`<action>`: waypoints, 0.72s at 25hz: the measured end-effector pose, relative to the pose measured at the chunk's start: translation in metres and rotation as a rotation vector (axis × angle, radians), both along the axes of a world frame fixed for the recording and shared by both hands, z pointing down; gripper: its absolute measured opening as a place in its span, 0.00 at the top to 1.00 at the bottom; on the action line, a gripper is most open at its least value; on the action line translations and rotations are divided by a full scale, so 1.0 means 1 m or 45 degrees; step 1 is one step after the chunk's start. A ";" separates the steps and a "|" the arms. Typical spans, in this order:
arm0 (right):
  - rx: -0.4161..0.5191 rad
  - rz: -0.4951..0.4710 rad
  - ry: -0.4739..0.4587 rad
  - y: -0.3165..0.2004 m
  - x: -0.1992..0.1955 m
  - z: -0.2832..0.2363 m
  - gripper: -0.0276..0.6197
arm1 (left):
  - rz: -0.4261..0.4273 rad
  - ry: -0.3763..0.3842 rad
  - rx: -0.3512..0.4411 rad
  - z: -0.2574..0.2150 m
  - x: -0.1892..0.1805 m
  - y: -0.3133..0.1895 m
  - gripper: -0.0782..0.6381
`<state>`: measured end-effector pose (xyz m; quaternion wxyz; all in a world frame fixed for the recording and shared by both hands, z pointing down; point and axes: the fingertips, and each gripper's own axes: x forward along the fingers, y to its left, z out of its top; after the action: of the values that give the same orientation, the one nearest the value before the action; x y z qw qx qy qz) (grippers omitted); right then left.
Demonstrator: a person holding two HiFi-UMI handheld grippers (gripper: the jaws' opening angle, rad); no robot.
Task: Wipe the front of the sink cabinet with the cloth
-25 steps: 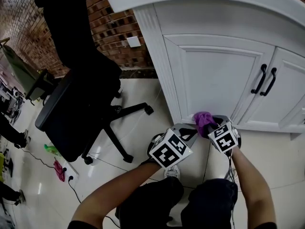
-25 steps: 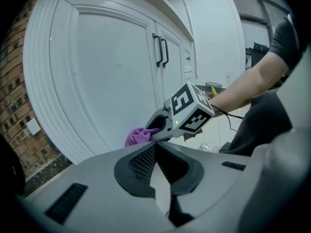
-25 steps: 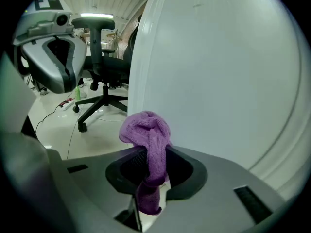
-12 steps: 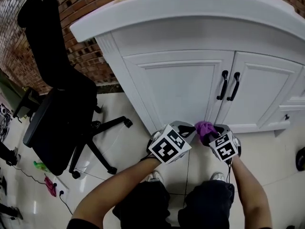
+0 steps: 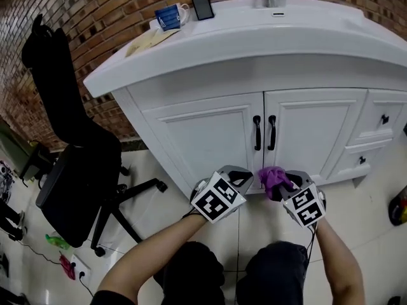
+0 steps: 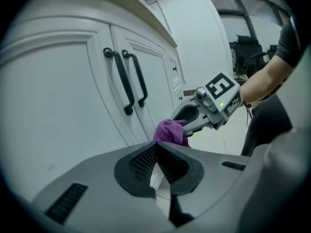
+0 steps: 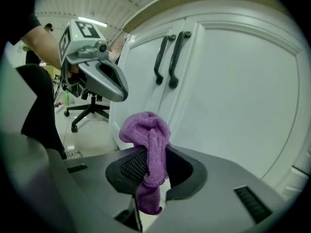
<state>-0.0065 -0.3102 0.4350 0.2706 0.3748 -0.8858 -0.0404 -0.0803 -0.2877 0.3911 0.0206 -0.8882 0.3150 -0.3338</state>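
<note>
The white sink cabinet [image 5: 210, 138] fills the upper half of the head view, with two doors and a pair of black handles [image 5: 264, 132]. A bunched purple cloth [image 7: 148, 144] is pinched in my right gripper [image 5: 278, 184], which is shut on it low before the right door [image 7: 233, 96]. The cloth [image 5: 272, 179] pokes up past the jaws toward the door's bottom edge. My left gripper [image 5: 245, 178] hangs just left of it, shut with nothing between its pads. From the left gripper view I see the cloth [image 6: 170, 131] and the right gripper [image 6: 192, 125] ahead.
A black office chair [image 5: 76, 176] stands on the tiled floor at the left. On the counter sit a blue mug [image 5: 169, 16], a dark phone [image 5: 203, 2] and papers [image 5: 147, 40]. Small drawers [image 5: 375, 129] lie right of the doors. Brick wall behind.
The head view has swung up and right, bringing the whole cabinet front and countertop into sight. Both grippers with the cloth now sit below the handles rather than at the left door's corner.
</note>
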 end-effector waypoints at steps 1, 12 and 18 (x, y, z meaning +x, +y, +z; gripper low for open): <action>0.024 0.011 -0.023 0.001 0.005 -0.012 0.82 | 0.000 -0.012 0.029 -0.005 0.001 -0.001 0.88; 0.374 0.119 -0.128 0.017 0.040 -0.178 0.82 | 0.039 0.245 0.347 -0.121 0.034 0.006 0.88; 0.539 0.150 -0.040 0.007 0.029 -0.250 0.82 | 0.016 0.276 0.416 -0.162 0.023 -0.003 0.88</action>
<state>0.0220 -0.3034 0.1850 0.1738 0.4749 -0.8383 -0.2038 -0.0570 -0.2908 0.2289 0.1324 -0.9058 0.3597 -0.1805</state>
